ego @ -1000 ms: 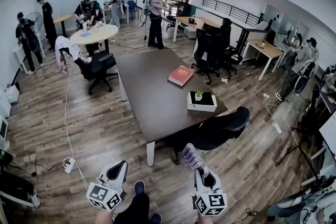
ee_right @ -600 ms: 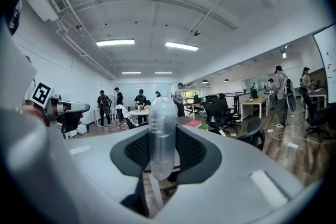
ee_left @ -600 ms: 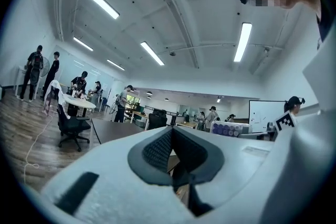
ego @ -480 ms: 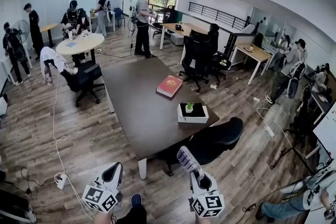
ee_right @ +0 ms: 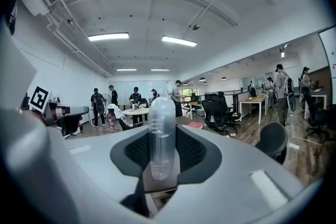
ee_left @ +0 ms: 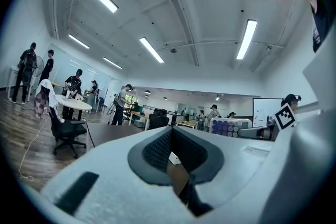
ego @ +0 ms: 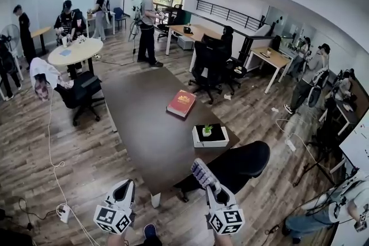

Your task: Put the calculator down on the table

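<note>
Head view shows your right gripper (ego: pixel 211 186) clenched on the calculator (ego: pixel 202 172), in the air short of the table (ego: pixel 138 115); left gripper (ego: pixel 129 185) gapes empty. It is probably light, stiff, slick plastic, so grip its lower edge.

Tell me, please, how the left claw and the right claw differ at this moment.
The right claw is shut on the calculator, seen edge-on between its jaws. The left claw holds nothing, its jaws slightly apart. In the head view the right claw shows in front of the black chair, the left claw over wooden floor. Both point toward the dark table.
</note>
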